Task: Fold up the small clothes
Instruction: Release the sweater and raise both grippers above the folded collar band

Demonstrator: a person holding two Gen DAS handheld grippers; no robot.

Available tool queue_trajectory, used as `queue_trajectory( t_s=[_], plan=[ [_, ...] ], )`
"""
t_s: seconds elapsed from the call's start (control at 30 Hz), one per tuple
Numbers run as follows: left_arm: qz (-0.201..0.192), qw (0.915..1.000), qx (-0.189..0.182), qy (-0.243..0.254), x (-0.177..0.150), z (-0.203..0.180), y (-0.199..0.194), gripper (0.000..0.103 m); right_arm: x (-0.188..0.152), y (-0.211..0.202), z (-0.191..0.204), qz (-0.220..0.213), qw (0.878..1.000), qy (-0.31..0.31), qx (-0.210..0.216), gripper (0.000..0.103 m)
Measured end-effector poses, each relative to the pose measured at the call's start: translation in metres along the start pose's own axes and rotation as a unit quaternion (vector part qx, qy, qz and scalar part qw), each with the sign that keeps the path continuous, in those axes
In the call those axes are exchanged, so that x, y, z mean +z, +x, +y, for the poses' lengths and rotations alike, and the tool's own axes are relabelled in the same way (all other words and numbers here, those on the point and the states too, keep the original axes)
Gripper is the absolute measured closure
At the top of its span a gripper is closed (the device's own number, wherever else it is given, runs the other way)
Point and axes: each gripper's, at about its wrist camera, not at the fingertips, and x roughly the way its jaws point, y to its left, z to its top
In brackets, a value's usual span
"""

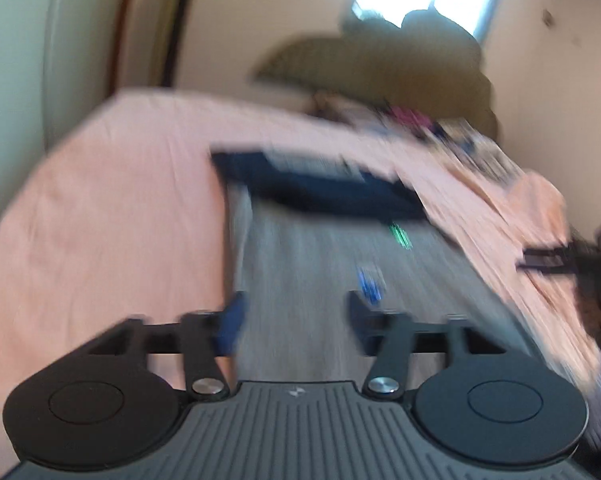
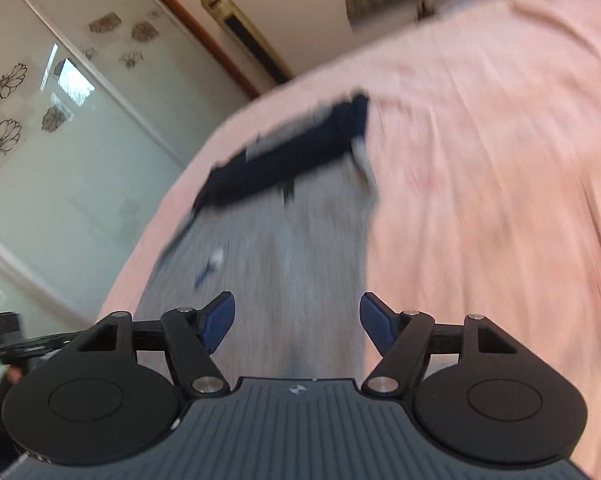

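Both claws apart, nothing clamped: left gripper (image 1: 294, 316), right gripper (image 2: 296, 320). Grey garment (image 1: 320, 280) flat on pink bedsheet (image 1: 100, 208), dark waistband (image 1: 320, 188) at 12 o'clock — looks laid out for folding.

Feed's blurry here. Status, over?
Left gripper open, empty. Right gripper open, empty. Grey garment flat on pink bedsheet, dark band at far end. Nothing blocking.

The left gripper (image 1: 294, 322) is held angled downward, its blue-padded fingers (image 1: 230, 328) spread apart with nothing gripped between them. The right gripper (image 2: 298, 322) is likewise tilted downward, its jaws parted and empty.
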Motion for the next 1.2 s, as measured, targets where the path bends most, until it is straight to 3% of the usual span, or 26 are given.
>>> queue_trajectory(
  t_s=[0.03, 0.1, 0.17, 0.2, 0.27, 0.3, 0.33, 0.43, 0.57, 0.87, 1.07, 1.13, 1.2],
  plan=[
    [-0.008, 0.9999, 0.008, -0.007, 0.005, -0.012, 0.024, 0.030, 0.008, 0.025, 0.004, -0.005, 1.000, 0.001, -0.004, 0.026],
    [0.013, 0.9996, 0.016, -0.020, 0.008, -0.039, 0.079, 0.031, 0.023, 0.083, 0.018, -0.006, 1.000, -0.004, -0.021, 0.025],
    [0.018, 0.9991, 0.038, 0.005, 0.003, -0.065, 0.120, 0.031, 0.032, 0.139, 0.031, 0.004, 0.998, -0.018, -0.060, 0.025],
    [0.022, 0.9974, 0.064, 0.023, -0.005, -0.074, 0.136, 0.030, 0.030, 0.162, 0.038, 0.006, 0.995, -0.041, -0.089, 0.025],
    [0.067, 0.9909, 0.112, 0.031, -0.016, -0.074, 0.165, 0.031, 0.021, 0.195, 0.042, 0.020, 0.986, -0.070, -0.151, 0.025],
    [0.050, 0.9890, 0.127, 0.057, -0.026, -0.071, 0.163, 0.028, 0.013, 0.201, 0.044, 0.010, 0.981, -0.101, -0.168, 0.023],
    [0.038, 0.9863, 0.141, 0.077, -0.035, -0.069, 0.161, 0.027, 0.005, 0.202, 0.045, 0.004, 0.975, -0.130, -0.182, 0.014],
    [0.035, 0.9893, 0.125, 0.067, -0.038, -0.060, 0.152, 0.023, -0.021, 0.195, 0.051, -0.010, 0.955, -0.202, -0.218, 0.006],
    [0.040, 0.9884, 0.126, 0.074, -0.038, -0.062, 0.150, 0.016, -0.035, 0.176, 0.048, -0.008, 0.957, -0.178, -0.228, 0.000],
    [0.043, 0.9885, 0.125, 0.074, -0.035, -0.070, 0.155, 0.008, -0.061, 0.145, 0.055, -0.010, 0.955, -0.177, -0.237, 0.000],
    [0.066, 0.9843, 0.152, 0.060, -0.034, -0.077, 0.150, 0.006, -0.066, 0.141, 0.057, -0.013, 0.955, -0.179, -0.235, 0.000],
    [0.076, 0.9860, 0.141, 0.047, -0.040, -0.080, 0.140, 0.000, -0.066, 0.141, 0.057, -0.015, 0.956, -0.178, -0.235, 0.000],
    [0.071, 0.9857, 0.134, 0.072, -0.053, -0.085, 0.132, 0.000, -0.066, 0.141, 0.057, -0.015, 0.956, -0.177, -0.235, 0.000]
  ],
)
